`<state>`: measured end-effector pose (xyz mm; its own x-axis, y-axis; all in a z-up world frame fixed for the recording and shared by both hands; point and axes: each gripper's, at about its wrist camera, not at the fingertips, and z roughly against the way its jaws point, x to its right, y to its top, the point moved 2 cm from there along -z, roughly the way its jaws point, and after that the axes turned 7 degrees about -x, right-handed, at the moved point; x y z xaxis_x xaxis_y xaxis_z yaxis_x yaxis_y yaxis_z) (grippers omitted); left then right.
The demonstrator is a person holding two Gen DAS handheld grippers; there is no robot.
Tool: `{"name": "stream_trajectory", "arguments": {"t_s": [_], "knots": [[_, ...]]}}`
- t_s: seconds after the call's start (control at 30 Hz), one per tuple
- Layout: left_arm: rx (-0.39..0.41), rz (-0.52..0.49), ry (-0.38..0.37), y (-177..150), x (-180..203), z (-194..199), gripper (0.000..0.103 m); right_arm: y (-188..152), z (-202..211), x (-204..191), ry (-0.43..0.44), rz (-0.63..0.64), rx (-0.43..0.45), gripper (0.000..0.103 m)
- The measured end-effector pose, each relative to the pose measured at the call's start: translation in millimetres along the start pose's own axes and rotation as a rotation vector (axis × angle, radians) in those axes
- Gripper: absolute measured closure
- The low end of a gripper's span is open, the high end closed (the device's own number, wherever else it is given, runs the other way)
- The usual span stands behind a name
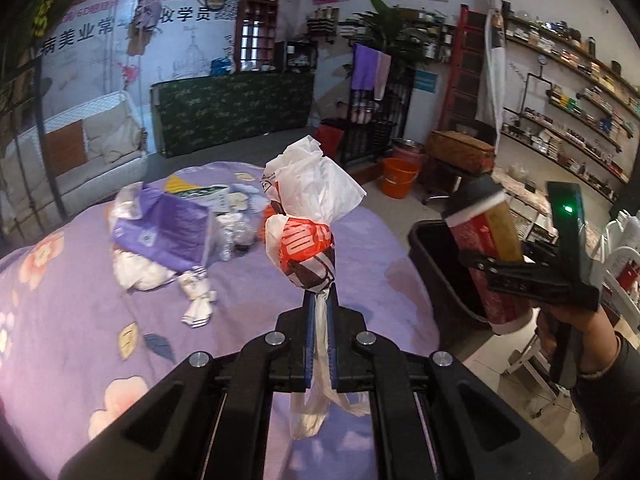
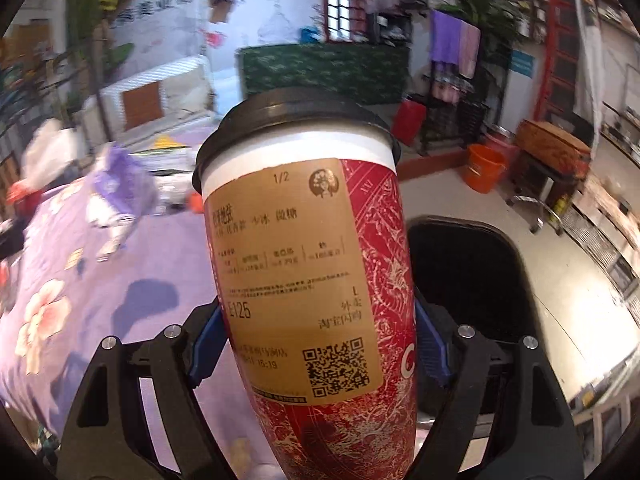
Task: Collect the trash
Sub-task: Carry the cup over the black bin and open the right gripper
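A: How far is the collecting, from what we can see?

B: Two pieces are picked up and none is dropped yet, I think. The left gripper (image 1: 320,300) has its jaws clenched on a crumpled plastic bag (image 1: 308,216), white with an orange print. The bag stands up just beyond the jaws, and its thin tail hangs down between them.

A: And the other hand?

B: The right gripper (image 2: 316,344) holds a tall red paper cup (image 2: 304,280) with a black lid. Its jaws stand wide, but the blue pads press on both sides of the cup, so it is grasped, not released. Just behind the cup, to the right of the jaws, is the dark opening of a black bin (image 2: 472,272). In the left wrist view the same cup is right beside the bin's rim.

A: So the cup goes in first?

B: That is my guess; it is nearest to the bin. The bag must follow.

A: What is left after that?

B: Farther ahead of the left jaws, on the bed (image 1: 80,320) with the purple flowered cover, more trash lies: a purple package (image 1: 168,224), a knotted white bag (image 1: 198,300) and some clear plastic (image 1: 236,236). I cannot tell what is already inside the bin; it looks only dark.
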<state>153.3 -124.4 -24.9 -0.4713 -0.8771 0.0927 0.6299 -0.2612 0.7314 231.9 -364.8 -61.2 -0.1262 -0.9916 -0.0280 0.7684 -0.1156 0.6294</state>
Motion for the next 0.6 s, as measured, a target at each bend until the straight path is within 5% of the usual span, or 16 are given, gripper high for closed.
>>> {"name": "stream_trajectory", "arguments": {"t_s": [0.23, 0.47, 0.6], "knots": [[-0.044, -0.072, -0.136, 9.5, 59.9, -28.1, 0.097, 38.5, -98.2, 93.5, -0.068, -0.156, -0.314, 0.024], [-0.094, -0.103, -0.18, 3.9, 89.0, -40.8, 0.097, 25.3, -199.0, 130.2, -0.049, -0.278, -0.643, 0.024], [-0.111, -0.115, -0.184, 0.8, 96.7, -44.2, 0.097, 20.7, -232.7, 136.6, -0.092, -0.27, -0.734, 0.024]]}}
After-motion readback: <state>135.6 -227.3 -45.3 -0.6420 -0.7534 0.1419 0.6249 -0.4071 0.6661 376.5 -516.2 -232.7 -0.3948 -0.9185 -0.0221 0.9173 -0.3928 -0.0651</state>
